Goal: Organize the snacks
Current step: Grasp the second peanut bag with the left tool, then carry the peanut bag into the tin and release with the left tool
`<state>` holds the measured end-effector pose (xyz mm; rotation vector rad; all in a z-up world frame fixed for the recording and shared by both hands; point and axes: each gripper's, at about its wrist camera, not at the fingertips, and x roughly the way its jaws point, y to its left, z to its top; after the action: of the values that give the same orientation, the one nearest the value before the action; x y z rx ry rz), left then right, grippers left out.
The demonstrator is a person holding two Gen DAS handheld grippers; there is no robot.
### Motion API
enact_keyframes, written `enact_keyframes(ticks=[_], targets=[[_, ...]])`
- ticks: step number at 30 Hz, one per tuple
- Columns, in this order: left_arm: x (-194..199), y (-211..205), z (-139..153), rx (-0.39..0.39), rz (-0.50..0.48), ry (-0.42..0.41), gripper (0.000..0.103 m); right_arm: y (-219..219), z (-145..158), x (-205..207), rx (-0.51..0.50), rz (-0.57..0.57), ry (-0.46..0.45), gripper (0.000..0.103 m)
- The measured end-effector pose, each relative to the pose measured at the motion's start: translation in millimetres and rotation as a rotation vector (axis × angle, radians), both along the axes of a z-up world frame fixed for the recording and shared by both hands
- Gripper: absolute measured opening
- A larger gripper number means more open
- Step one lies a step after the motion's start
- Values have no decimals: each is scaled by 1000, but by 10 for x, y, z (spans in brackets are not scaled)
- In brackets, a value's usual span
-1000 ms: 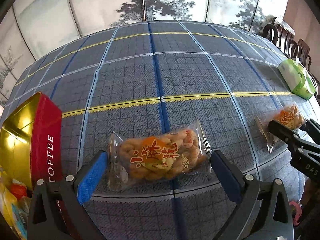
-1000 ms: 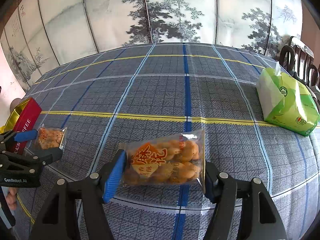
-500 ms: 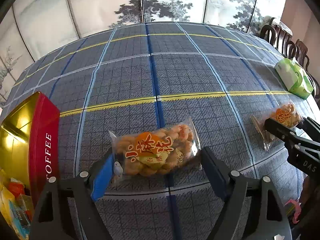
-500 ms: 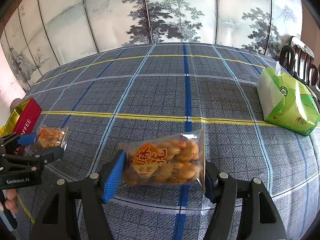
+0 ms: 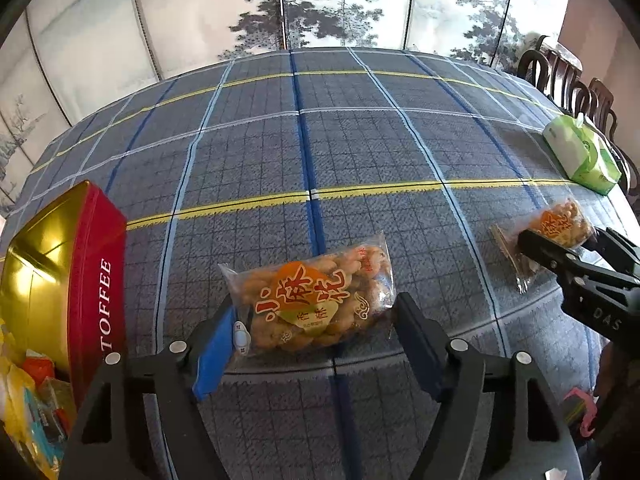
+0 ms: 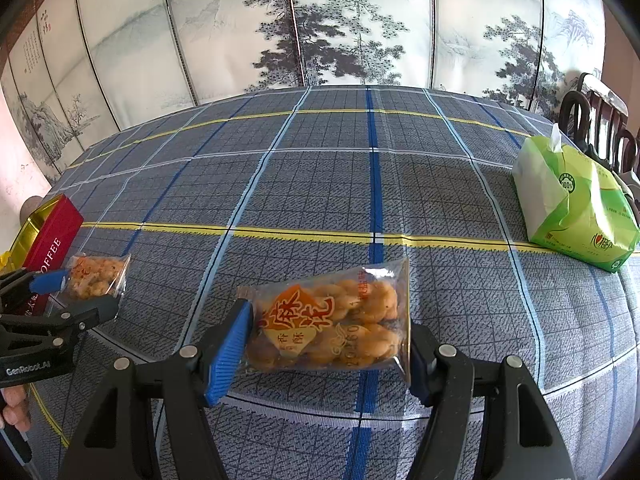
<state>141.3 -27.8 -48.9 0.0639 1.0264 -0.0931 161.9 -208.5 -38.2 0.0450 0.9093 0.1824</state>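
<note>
Left tongs (image 5: 314,330) had just been closing and pinched a crinkly clear snack packet (image 5: 310,300); right tongs (image 6: 328,346) clamped another packet (image 6: 332,322) above the plaid-clothed counter (image 6: 360,184).

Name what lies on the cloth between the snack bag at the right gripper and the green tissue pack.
Nothing: in the right wrist view only bare plaid tablecloth stretches between the snack bag and the tissue pack.
</note>
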Motion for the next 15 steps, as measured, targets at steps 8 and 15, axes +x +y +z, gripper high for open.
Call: enact_keyframes(ticks=[8, 15], targets=[[-160, -17, 178, -16, 6, -23, 71, 11, -3, -6, -1, 0, 0, 70], [-377, 29, 466, -11, 16, -67, 72, 13, -4, -2, -3, 1, 0, 70]])
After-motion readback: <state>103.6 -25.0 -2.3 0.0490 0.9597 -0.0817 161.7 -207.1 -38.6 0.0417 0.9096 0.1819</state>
